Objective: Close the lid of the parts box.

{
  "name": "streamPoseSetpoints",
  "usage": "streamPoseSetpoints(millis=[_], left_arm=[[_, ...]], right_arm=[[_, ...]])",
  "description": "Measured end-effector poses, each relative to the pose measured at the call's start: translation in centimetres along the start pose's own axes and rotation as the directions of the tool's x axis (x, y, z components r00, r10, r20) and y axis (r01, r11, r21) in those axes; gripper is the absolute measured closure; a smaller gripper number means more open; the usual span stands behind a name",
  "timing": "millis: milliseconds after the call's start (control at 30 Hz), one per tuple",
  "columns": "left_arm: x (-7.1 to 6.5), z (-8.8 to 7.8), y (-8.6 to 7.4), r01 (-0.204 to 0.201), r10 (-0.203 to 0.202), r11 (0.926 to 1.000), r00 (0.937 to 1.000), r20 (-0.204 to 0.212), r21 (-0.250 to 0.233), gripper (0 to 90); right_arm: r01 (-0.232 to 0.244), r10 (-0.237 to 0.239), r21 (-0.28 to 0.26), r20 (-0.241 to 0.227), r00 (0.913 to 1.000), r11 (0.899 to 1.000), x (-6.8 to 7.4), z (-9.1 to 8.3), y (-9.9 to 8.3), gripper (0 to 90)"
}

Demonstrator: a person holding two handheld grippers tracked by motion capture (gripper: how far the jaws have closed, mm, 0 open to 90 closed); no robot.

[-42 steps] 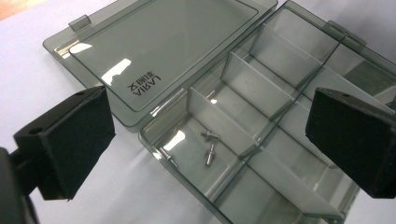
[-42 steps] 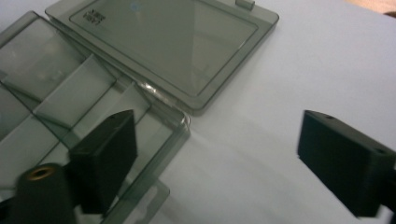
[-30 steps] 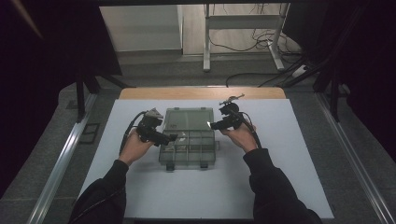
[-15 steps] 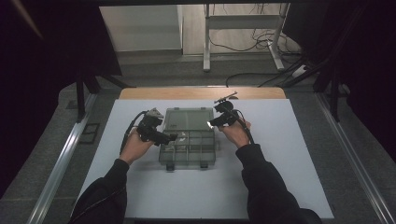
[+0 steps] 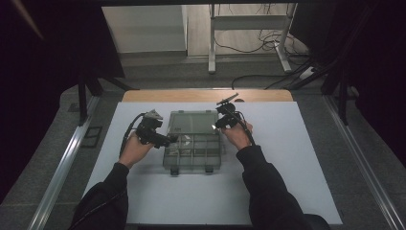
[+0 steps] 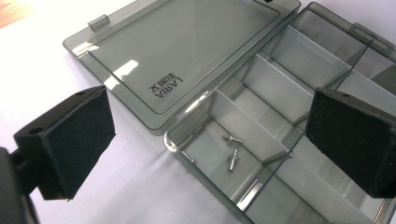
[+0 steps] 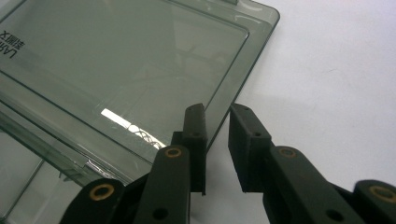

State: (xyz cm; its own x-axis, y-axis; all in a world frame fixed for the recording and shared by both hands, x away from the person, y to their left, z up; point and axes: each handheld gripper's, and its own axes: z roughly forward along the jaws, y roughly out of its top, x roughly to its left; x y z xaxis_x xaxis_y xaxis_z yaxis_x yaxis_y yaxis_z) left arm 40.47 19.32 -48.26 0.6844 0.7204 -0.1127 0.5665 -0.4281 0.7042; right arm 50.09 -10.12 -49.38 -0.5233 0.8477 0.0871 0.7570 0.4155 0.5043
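- We see a glossy, smoke-grey clear plastic organiser box [image 6: 261,140]
- We see two shiny metal rivets [image 6: 233,149] inside
- We see matt black foam pads [image 6: 77,140]
- We see a matt white table cover [image 7: 336,70]

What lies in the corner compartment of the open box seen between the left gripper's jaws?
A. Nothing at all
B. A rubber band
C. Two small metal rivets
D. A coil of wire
C: in the left gripper view, two small rivets lie in the near corner compartment of the box, whose lid lies open flat beside it.
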Motion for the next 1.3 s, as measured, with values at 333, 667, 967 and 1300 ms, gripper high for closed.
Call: streamPoseSetpoints(millis=[333,667,967,1300], left_arm=[[0.7,-0.2,-0.4,0.036,-0.036,0.9992,0.9992,0.019,-0.015,2.1],[1.2,-0.1,-0.8,0.055,-0.055,0.9983,0.9982,0.023,-0.018,2.2],[1.2,0.0,-0.8,0.05,-0.05,0.9987,0.9987,0.013,-0.01,2.3],[1.8,0.0,-1.5,0.062,-0.062,0.998,0.9981,-0.002,0.014,3.1]], right_arm=[[0.006,-0.006,0.006,0.001,1.0,1.0,0.1,-0.1,0.4,82.2],[0.023,-0.023,0.029,0.007,0.9997,0.999,0.2,0.0,1.0,82.3],[-0.009,0.009,0.04,0.019,0.9998,0.999,0.3,0.4,1.0,81.4],[0.03,-0.032,0.037,0.061,0.9976,0.999,0.5,0.3,1.1,88.0]])
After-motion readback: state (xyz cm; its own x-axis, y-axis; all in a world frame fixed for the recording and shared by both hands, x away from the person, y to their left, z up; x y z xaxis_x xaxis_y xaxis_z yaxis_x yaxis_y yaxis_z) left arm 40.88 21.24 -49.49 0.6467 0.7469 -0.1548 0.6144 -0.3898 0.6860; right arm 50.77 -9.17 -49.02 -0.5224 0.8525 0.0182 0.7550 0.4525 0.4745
